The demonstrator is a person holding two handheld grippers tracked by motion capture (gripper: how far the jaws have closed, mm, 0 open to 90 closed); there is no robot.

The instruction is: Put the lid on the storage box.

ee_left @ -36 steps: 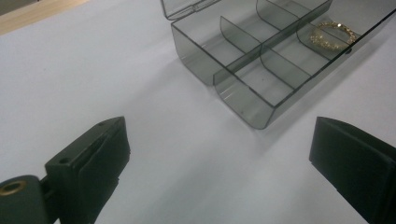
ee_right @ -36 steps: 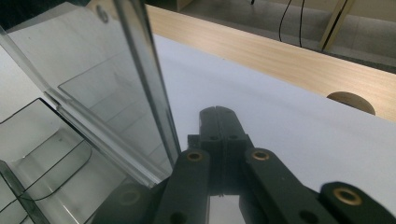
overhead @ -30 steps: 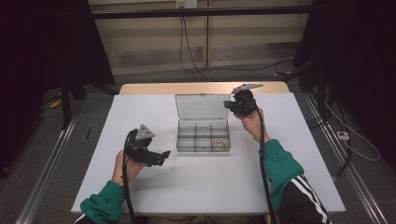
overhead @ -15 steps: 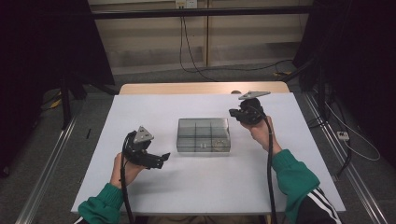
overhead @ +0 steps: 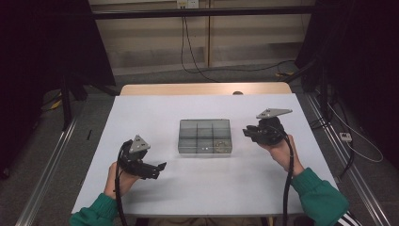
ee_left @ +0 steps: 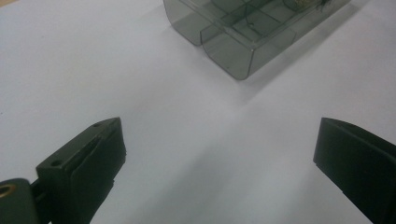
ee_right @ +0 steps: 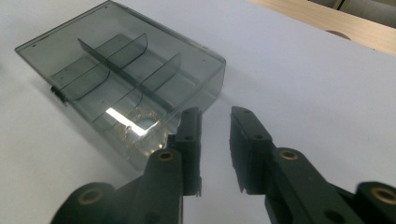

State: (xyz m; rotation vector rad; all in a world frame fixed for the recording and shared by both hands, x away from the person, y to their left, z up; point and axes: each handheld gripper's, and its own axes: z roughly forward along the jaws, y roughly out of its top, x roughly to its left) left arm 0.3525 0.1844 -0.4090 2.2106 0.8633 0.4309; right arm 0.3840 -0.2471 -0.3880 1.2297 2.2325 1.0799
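The lid of the box [overhead: 205, 136] was up a second ago and is now shut, and the right gripper [overhead: 248, 132] has moved off to the right of the box, its jaws just opening a little with nothing between them. The left gripper [overhead: 161, 168] waits to the left of the box, nearer the person, jaws wide and empty. The box sits in the middle of the white worktop [overhead: 155, 113], small shiny bits in one corner part. The closing step looks done. Nothing blocks either gripper.
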